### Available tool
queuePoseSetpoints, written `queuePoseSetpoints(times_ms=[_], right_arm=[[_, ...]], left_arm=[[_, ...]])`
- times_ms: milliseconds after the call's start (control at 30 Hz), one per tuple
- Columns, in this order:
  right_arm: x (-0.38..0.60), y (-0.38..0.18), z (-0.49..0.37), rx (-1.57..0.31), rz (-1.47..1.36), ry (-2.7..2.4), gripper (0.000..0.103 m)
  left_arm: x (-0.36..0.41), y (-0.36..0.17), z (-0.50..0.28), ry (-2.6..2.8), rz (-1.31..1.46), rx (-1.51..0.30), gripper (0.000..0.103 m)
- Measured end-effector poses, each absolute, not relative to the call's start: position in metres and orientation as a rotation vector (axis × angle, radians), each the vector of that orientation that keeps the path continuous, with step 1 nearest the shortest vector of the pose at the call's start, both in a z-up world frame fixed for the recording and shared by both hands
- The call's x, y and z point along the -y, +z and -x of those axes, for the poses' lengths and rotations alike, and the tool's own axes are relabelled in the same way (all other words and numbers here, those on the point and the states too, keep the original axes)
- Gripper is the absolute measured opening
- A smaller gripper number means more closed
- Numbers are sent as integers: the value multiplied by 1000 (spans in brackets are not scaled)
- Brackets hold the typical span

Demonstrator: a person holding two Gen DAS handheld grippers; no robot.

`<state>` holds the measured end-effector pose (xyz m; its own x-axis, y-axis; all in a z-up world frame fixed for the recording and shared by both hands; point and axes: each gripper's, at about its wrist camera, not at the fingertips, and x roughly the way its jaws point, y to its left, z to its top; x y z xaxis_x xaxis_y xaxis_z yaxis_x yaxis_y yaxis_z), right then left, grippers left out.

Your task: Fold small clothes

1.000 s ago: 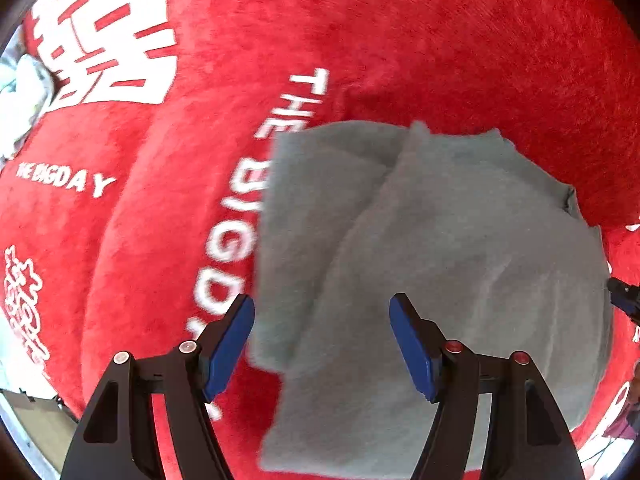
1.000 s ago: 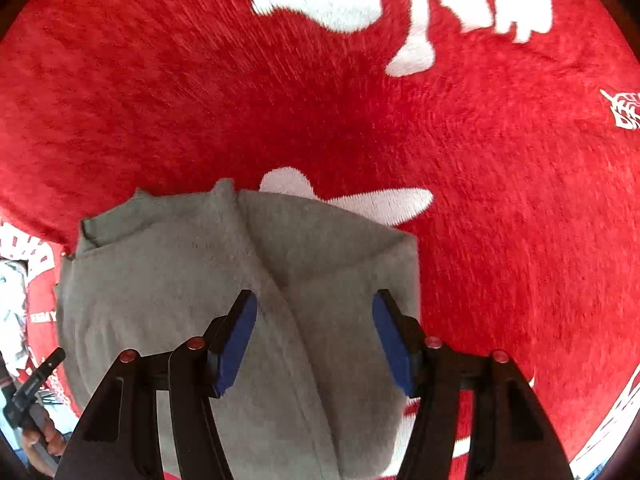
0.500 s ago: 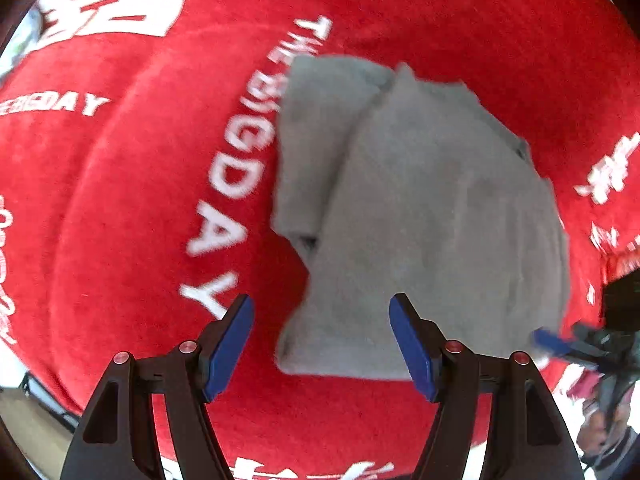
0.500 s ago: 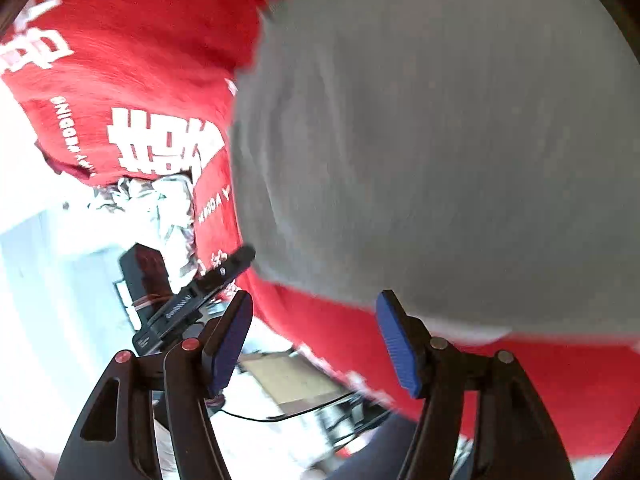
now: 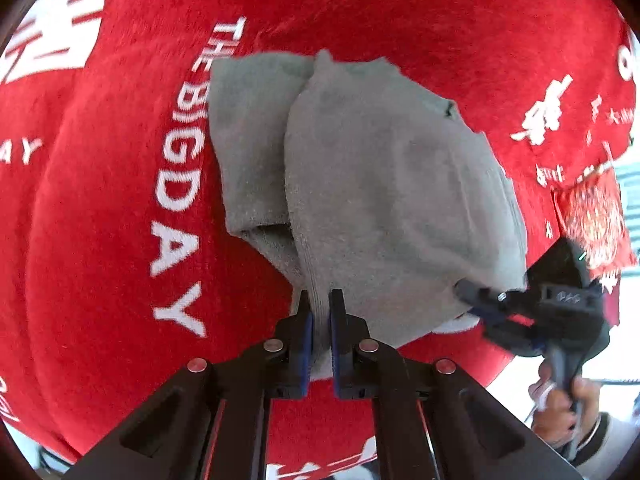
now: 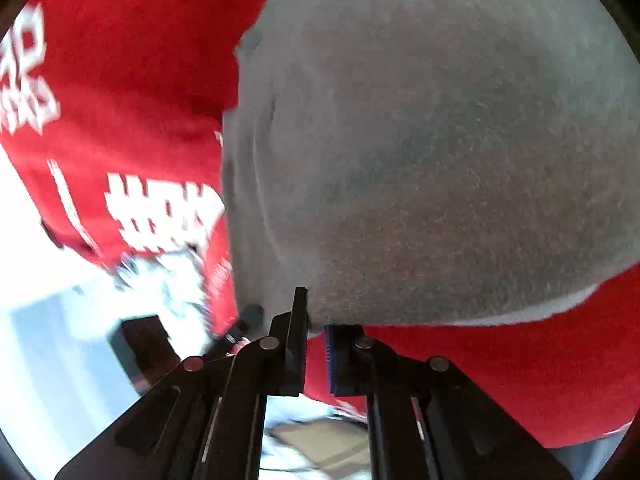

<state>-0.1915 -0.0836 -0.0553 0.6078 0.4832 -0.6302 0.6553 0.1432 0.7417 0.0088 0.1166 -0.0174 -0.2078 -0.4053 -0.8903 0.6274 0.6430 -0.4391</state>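
Observation:
A grey folded garment [image 5: 392, 184] lies on a red plush cloth [image 5: 100, 248] with white print, a narrower folded layer showing at its left. My left gripper [image 5: 319, 304] is closing its jaws onto the garment's near edge, and the fabric sits pinched between the blue pads. Held by a hand [image 5: 560, 400], my right gripper [image 5: 466, 294] bites the near right corner. In the right wrist view the garment [image 6: 440, 140] fills the frame, and the right gripper [image 6: 316, 316] is closing its jaws on that grey corner.
The red cloth's fringed edge [image 5: 592, 216] hangs at the right, with bright floor beyond. In the right wrist view the cloth's edge [image 6: 168, 216] drops off at the left, above a blurred pale heap [image 6: 172, 276] and a dark box [image 6: 140, 344].
Both grippers went from wide open to pinched on the garment's near edge. The right one swung from above the garment round to its near corner. The left one dropped onto the near edge.

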Motion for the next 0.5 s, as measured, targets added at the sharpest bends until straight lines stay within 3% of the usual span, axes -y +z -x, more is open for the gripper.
queuePoseSetpoints(times_ms=[100, 200, 300, 500], right_arm=[[74, -80, 202, -1120, -1476, -225, 7], [74, -80, 213, -1113, -1536, -233, 7], [70, -59, 212, -1196, -1428, -189, 12], [105, -3, 209, -1163, -1162, -233, 12]], left_arm=[[-119, -35, 2, -942, -283, -1530, 8], [-126, -52, 11, -943, -282, -1547, 8], [-130, -44, 10, -941, -279, -1553, 8], [-146, -8, -8, -928, -279, -1492, 8]])
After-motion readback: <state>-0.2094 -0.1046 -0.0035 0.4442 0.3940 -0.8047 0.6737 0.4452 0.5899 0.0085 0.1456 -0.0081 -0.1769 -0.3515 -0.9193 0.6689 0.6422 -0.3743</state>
